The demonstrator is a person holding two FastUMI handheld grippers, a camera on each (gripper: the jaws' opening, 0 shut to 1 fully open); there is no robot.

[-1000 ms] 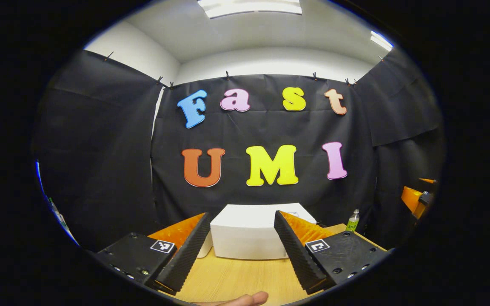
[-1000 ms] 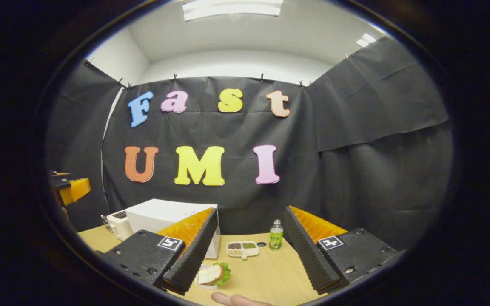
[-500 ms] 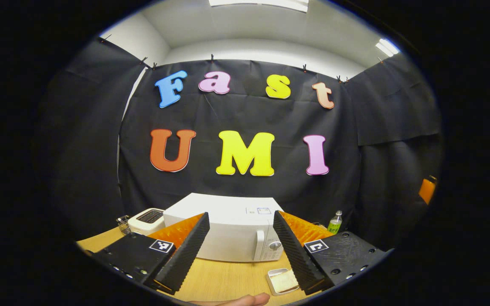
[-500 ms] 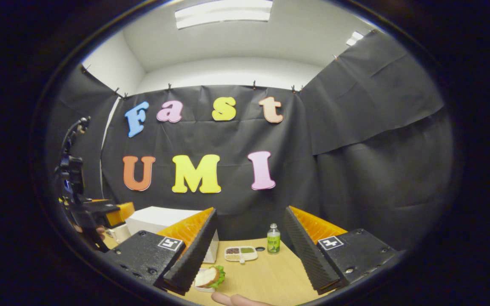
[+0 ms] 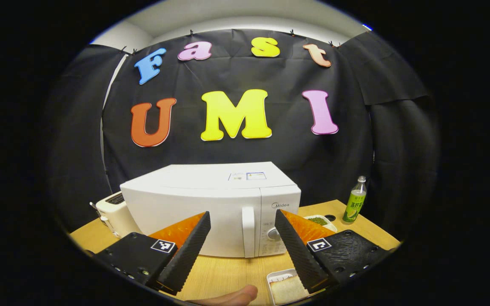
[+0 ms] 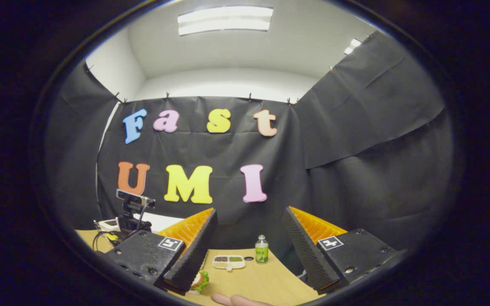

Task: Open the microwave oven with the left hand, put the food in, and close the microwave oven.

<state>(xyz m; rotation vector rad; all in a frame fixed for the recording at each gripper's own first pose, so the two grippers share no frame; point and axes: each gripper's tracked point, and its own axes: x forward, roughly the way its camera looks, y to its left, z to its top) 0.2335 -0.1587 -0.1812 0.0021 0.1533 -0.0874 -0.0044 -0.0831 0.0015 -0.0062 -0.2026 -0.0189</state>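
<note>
Fingers of the left gripper point(image 5: 241, 246) stand apart, empty, facing the shut microwave oven point(image 5: 211, 208) on the wooden table point(image 5: 223, 274). The right gripper point(image 6: 249, 246) is likewise spread, the sandwich point(image 6: 199, 281) below its left finger.

Left gripper view: looked level along its fingers, square onto the microwave point(image 5: 211, 208) front, fairly near, low over the table point(image 5: 228, 274). Right gripper view: sat farther right, tilted upward toward ceiling, farther back. Shared by both: green bottle point(image 5: 354, 206) point(image 6: 261, 255), divided dish point(image 6: 228, 262), back cloth wall.
</note>
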